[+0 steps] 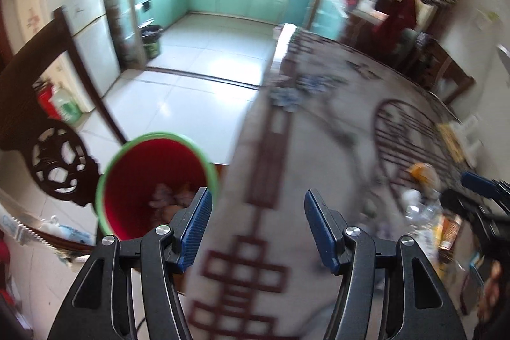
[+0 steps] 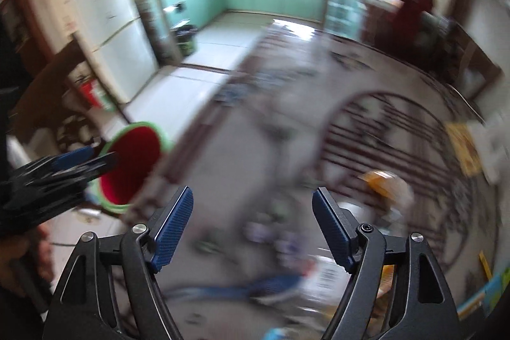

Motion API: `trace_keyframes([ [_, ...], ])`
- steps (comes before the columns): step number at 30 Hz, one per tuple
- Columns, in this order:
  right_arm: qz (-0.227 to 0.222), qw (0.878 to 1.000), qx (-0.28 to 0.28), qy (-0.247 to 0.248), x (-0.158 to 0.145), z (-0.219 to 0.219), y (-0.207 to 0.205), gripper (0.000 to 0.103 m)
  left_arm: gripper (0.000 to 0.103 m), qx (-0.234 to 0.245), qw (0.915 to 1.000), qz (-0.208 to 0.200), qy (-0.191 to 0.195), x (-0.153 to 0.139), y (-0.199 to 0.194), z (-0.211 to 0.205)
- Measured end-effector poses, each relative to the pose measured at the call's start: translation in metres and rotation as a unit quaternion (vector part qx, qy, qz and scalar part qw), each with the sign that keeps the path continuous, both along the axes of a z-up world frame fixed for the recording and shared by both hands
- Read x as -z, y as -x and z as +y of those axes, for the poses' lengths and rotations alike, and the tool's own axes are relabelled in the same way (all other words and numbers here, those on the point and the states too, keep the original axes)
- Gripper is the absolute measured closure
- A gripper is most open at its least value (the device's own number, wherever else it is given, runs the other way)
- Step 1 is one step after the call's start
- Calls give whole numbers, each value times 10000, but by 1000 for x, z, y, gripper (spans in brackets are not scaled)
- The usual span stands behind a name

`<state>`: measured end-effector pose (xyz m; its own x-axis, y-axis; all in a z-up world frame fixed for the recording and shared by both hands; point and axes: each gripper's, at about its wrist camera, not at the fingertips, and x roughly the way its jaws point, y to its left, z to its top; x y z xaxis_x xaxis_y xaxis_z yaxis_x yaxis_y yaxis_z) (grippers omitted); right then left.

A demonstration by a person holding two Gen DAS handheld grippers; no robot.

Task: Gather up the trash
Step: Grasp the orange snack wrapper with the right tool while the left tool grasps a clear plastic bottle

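Note:
A red bin with a green rim stands on the floor beside the table's left edge, with crumpled trash inside; it also shows in the right wrist view. My left gripper is open and empty above the table's left part, just right of the bin. My right gripper is open and empty over blurred trash on the table. An orange wrapper lies to its right. In the left wrist view, wrappers and a crumpled bottle lie at the right, by the right gripper.
A patterned tablecloth covers the table. A dark carved chair stands left of the bin. A white fridge and a dark kitchen bin stand beyond. Yellow and white packets lie at the table's right.

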<state>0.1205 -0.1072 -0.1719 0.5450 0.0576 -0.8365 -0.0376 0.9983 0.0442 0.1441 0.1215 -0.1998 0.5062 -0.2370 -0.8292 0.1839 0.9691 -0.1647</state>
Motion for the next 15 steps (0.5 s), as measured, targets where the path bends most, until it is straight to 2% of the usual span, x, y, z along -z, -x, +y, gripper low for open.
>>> trace_keyframes([
  [3,141,9988,393,271,11,-53,-7,23,44,286,9995,35,91,-6,14,-35],
  [5,357,9973,405,506,24,-85,-21,23,44,474,9987,113,133,-6,23,-60],
  [11,1296,9867,-154,965,86,-142,-66,23,44,1075,9930,425,244,1,49,-134],
  [15,1587,9797,-416,1155,119,-159,-80,23,44,1489,9864,669,172,14,65,-185],
])
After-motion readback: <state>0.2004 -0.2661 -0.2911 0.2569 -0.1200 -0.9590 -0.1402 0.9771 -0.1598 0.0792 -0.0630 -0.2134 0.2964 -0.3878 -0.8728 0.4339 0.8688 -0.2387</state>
